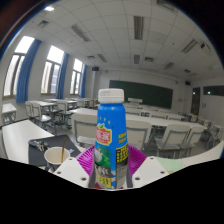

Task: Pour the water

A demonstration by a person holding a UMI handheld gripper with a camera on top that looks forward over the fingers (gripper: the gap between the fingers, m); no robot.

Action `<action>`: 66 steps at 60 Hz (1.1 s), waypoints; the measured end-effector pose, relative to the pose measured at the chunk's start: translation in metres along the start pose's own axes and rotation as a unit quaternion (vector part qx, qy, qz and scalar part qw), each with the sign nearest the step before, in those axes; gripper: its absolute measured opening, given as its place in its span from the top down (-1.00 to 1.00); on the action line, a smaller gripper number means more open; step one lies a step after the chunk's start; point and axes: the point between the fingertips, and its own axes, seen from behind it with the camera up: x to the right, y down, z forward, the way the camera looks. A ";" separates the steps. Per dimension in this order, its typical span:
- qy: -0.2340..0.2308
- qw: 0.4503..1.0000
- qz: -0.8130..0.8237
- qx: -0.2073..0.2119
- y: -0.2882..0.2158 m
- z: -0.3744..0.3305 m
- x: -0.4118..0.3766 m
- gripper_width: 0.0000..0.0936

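The tongs [113,165] are clenched on an upright, capped blue bottle [112,135] held above the white table [25,135], a paper cup [56,156] just to their left, so pouring seems not yet begun

desks [150,125]: white, in rows | chalkboard [140,92]: dark green, far wall | windows [52,68]: beside desks

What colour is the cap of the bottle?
White. The cap tops the blue-labelled bottle held in the gripper; gripper view.
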 end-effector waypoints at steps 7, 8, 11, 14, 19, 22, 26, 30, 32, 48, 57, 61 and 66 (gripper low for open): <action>-0.030 0.998 0.047 -0.035 0.048 0.009 -0.007 0.10; -0.030 0.998 0.047 -0.037 0.051 0.008 -0.006 0.10; -0.037 0.997 0.048 -0.039 0.057 0.002 -0.006 0.09; -0.037 0.998 0.050 -0.023 0.050 0.002 -0.001 0.09; -0.038 0.998 0.046 -0.016 0.045 0.006 0.006 0.09; -0.037 0.998 0.043 -0.009 0.044 0.007 0.008 0.09; -0.038 0.998 0.052 -0.008 0.044 0.009 0.007 0.02; -0.039 0.998 0.056 -0.017 0.048 0.011 0.003 -0.16; -0.038 0.997 0.054 -0.028 0.052 0.010 0.001 -0.27; -0.028 0.995 0.090 -0.045 0.048 -0.058 0.000 -0.85; -0.023 0.995 0.092 -0.032 0.049 -0.122 -0.008 -0.80; -0.021 0.994 0.105 -0.026 0.049 -0.140 -0.009 -0.80; -0.022 0.992 0.121 -0.016 0.061 -0.166 -0.017 -0.80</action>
